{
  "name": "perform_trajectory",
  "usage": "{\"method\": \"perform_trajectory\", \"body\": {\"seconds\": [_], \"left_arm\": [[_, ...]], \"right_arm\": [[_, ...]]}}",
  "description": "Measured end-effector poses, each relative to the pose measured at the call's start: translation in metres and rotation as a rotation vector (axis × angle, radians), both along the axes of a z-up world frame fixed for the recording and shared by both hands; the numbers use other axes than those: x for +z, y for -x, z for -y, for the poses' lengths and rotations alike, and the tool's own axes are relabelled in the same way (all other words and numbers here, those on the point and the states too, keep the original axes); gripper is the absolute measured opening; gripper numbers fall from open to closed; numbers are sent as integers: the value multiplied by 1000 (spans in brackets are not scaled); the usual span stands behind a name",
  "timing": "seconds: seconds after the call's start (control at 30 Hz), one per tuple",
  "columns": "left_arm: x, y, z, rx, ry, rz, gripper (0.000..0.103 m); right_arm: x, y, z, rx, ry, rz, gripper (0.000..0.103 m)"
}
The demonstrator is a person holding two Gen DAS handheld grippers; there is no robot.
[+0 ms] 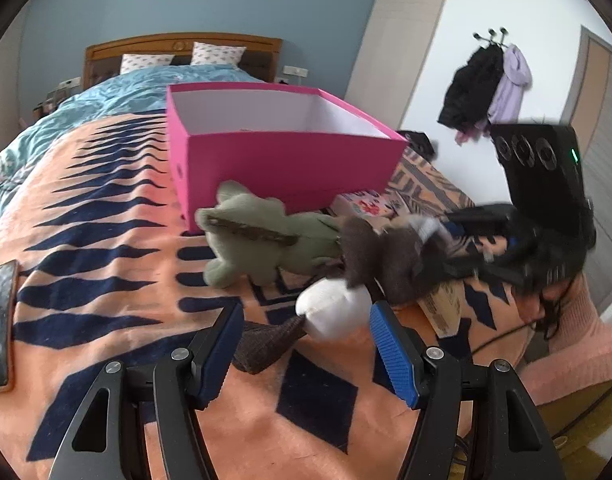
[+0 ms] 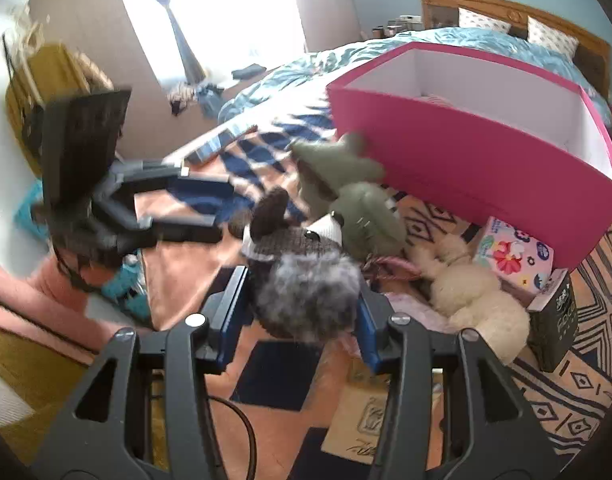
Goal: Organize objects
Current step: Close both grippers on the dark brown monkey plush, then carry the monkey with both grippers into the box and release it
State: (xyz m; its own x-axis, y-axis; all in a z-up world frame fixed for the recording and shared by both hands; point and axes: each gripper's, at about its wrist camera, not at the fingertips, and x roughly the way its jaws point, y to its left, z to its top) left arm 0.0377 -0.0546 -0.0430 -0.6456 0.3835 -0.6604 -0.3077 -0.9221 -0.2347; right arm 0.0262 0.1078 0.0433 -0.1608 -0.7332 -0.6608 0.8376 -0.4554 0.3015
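An open pink box [image 1: 282, 160] stands on the patterned bedspread; it also shows in the right wrist view [image 2: 478, 168]. A green plush toy [image 1: 262, 240] lies in front of it, also in the right wrist view [image 2: 354, 196]. A brown and white plush animal [image 1: 370, 264] lies beside the green one. My right gripper [image 2: 302, 304] is shut on the brown plush's furry grey end [image 2: 310, 300]. My left gripper [image 1: 306, 320] is open, its jaws either side of the plush's white end [image 1: 334, 308] and a brown cone-shaped part [image 1: 270, 340].
A cream plush [image 2: 474, 300], a flowered tissue pack [image 2: 514, 252] and a dark carton [image 2: 554, 320] lie right of the box front. A phone [image 1: 0, 320] lies at the bed's left. A flat paper pack [image 2: 358, 412] lies under my right gripper.
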Motion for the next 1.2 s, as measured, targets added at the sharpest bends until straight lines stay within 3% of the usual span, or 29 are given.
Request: {"method": "perform_trajectory", "body": {"seconds": [0.17,0.27,0.37,0.5,0.57,0.73,0.97,1.2], "left_arm": [[-13,10,-17,-11,58,24,67],[-24,17,-18,-4,49,55,66],[-28,19,-16,-5,12,62,58],[-30,20,-18,-34,-27,74,34],[-28,20,-18,-46,-54,85,29],[1,20,-13,-65,-143,45,28],[60,41,-12,-51,-51,-81,28],[97,103,-2,3,36,-138,28]], "right_arm": [[2,18,-8,-58,58,75,50],[2,25,-12,-71,86,109,50],[2,27,-13,-98,74,96,52],[5,23,-10,-101,49,45,50],[7,22,-11,-98,57,45,47],[24,22,-21,-110,104,12,47],[70,38,-28,-110,209,-54,47],[106,91,-14,-138,267,-123,47]]}}
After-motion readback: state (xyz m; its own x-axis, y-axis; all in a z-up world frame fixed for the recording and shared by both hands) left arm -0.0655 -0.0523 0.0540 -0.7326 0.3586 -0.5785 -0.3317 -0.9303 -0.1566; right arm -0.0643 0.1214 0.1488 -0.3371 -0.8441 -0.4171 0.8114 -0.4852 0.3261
